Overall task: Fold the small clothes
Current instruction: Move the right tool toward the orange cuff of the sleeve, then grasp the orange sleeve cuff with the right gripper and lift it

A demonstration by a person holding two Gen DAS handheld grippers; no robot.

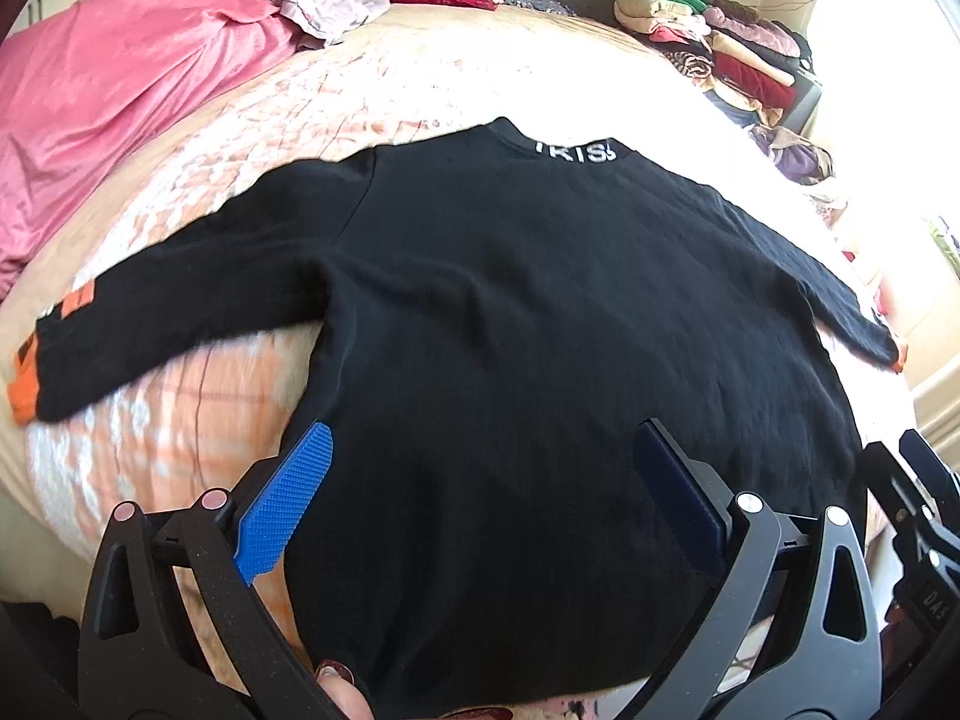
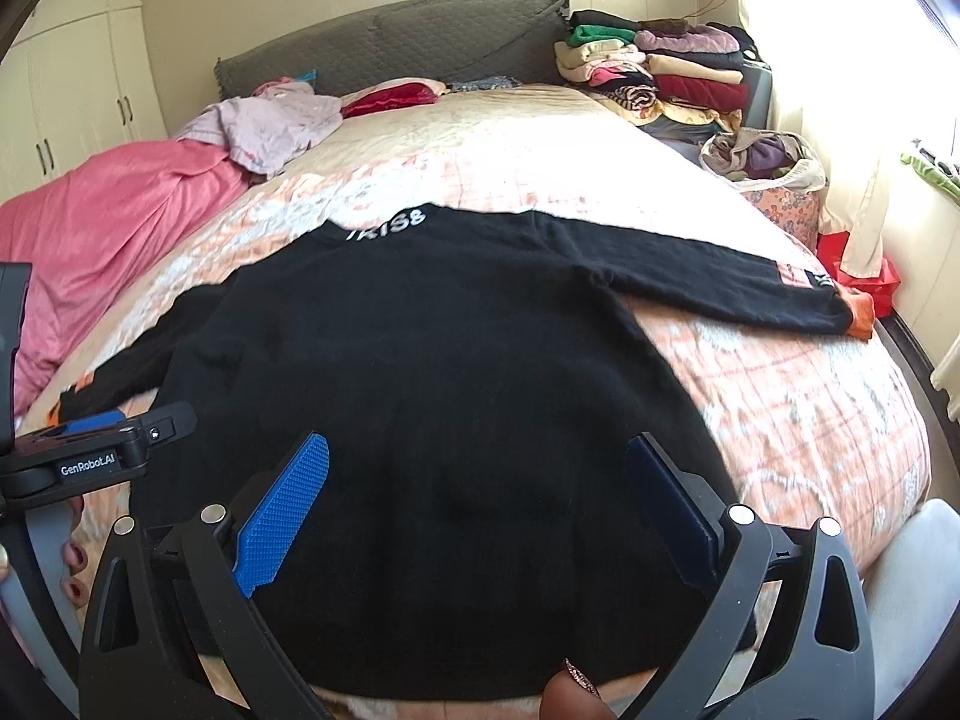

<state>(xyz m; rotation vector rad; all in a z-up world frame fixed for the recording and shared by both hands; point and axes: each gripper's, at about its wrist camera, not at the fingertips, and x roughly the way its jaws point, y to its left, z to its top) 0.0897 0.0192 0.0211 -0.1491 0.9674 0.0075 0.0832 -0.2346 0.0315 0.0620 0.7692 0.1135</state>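
my left claw point(image 1: 480, 498) hangs low over the hem end of the black sweater point(image 1: 540, 330), its blue pads point(image 1: 282, 504) spread wide and gripping nothing. my right claw point(image 2: 480, 504) sits the same way just beside it, fingers parted over the lower part of the same sweater, empty. a fingertip with a painted nail point(image 2: 579, 681) shows at the bottom edge under the right claw.

the sweater lies flat on the bed point(image 2: 780, 396), collar away from me, white letters on the neck, both sleeves stretched out sideways with orange cuffs point(image 1: 24, 396).

the right view alone shows my left claw from the side, at the left edge, with my hand point(image 2: 69, 570) wrapped round its handle, and also the white wardrobe point(image 2: 72, 96). both views catch the pink blanket point(image 1: 120, 102) and the stack of folded clothes point(image 2: 654, 72) by the headboard.
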